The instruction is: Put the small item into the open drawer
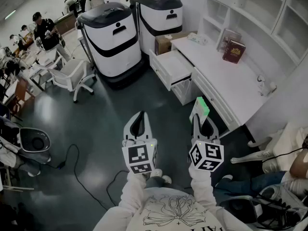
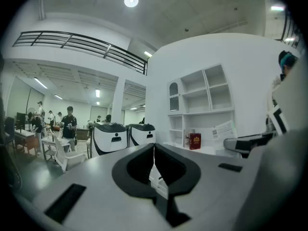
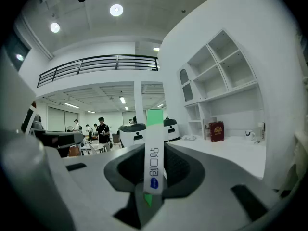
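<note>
- The left tongs [image 1: 139, 122] are held low in front of the body, jaws pressed together with nothing between them. They look spare for this job.
- The right tongs [image 1: 202, 123] are clamped on the small item [image 3: 154, 150], a thin white-and-green box. It stands upright and edge-on between the pads, probably so it can be carried and released without turning.
- The item is well apart from the open drawer [image 1: 169, 67], which is pulled out of the white desk [image 1: 226, 88] ahead with its inside facing up to receive it.
- Delivery has not begun; I judge the approach comes next.
</note>
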### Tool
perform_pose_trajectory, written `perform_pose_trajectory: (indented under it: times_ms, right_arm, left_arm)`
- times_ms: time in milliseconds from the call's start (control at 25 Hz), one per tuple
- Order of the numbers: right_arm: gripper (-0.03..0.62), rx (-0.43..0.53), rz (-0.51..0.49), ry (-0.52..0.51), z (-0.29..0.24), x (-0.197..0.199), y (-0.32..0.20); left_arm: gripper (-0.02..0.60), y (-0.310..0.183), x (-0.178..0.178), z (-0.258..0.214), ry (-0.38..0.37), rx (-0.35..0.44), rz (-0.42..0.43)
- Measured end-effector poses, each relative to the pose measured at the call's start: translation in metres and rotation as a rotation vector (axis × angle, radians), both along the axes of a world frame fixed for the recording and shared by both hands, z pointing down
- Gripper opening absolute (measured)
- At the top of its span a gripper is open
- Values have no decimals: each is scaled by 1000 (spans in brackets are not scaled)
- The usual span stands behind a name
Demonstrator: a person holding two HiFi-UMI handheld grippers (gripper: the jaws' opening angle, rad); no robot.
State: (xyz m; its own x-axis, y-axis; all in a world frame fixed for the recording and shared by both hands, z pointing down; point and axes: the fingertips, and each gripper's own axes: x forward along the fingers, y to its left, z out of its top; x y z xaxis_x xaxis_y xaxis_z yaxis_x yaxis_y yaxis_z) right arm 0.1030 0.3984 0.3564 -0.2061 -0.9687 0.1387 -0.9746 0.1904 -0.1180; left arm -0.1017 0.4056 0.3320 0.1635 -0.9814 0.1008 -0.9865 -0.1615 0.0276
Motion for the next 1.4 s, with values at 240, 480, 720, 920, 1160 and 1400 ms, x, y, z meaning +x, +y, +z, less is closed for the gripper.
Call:
perform_pose_trajectory:
  times_ms: [240, 480, 720, 920, 1160, 1400]
  right_arm:
    - [91, 0, 4, -1, -6, -8, -8]
    - [91, 5, 13, 4, -3, -14, -20]
    - [91, 12, 29, -8, 0, -23, -37]
    - [91, 11, 45, -4, 7, -31, -49]
    - [91, -5, 63, 2, 19, -31, -66]
    - [91, -24, 50, 6, 28, -28, -110]
  left_arm:
    - [8, -9, -9, -5, 2, -5, 4]
    - [8, -21, -16, -3, 4, 3, 11]
    - [8, -42, -30, -3, -8, 10, 28]
    - [8, -57, -43, 2, -25, 14, 43]
    - [8, -76, -50, 13, -29, 5, 51]
    - [8, -118, -40, 22, -23, -12, 56]
